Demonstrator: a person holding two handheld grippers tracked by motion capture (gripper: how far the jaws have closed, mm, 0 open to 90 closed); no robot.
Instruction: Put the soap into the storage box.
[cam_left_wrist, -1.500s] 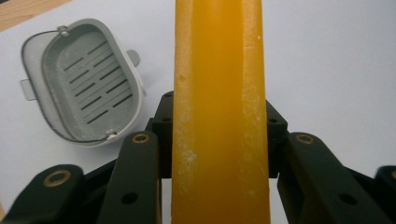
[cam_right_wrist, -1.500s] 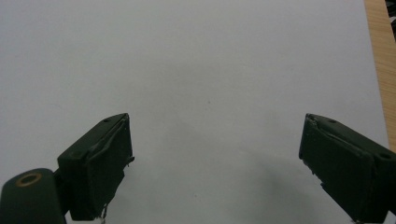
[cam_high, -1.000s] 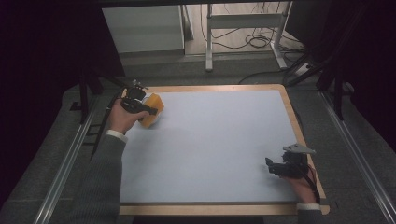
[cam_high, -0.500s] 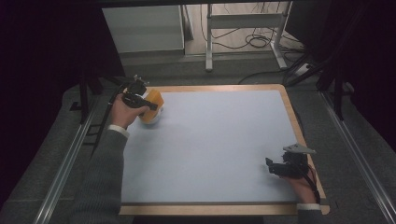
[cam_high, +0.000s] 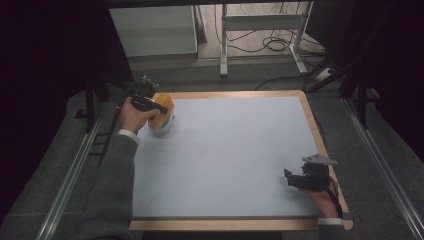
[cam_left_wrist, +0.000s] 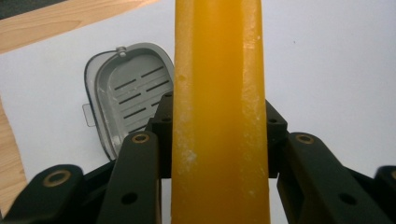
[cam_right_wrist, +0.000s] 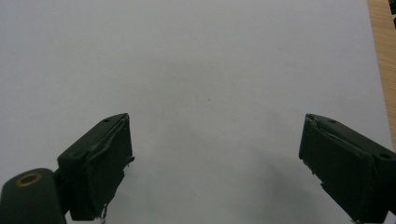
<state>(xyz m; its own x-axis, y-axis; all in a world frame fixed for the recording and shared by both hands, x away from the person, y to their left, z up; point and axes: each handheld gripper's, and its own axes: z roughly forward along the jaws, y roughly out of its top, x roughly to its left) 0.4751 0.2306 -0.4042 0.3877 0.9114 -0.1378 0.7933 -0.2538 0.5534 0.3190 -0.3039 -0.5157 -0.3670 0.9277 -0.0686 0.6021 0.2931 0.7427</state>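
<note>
Far-left corner of the mat (cam_high: 235, 160): I've got my left gripper (cam_high: 150, 102) clamped on one orange bar of soap (cam_left_wrist: 219, 116), lifted above one grey slotted soap dish (cam_left_wrist: 128, 91).
Hidden: the bar's top and bottom run out of my left gripper view; the dish is partly covered by my jaws.
Right gripper (cam_right_wrist: 215, 163): jaws spread wide, nothing between, near-right edge.
Count: two grippers.

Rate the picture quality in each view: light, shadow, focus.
High view: dim, dark surround, the white mat evenly lit, fairly sharp. Left gripper view: bright; the orange bar clamped in the left gripper is close and soft, the grey slotted dish sharper. Right gripper view: the right gripper casts a faint shadow on the mat.
</note>
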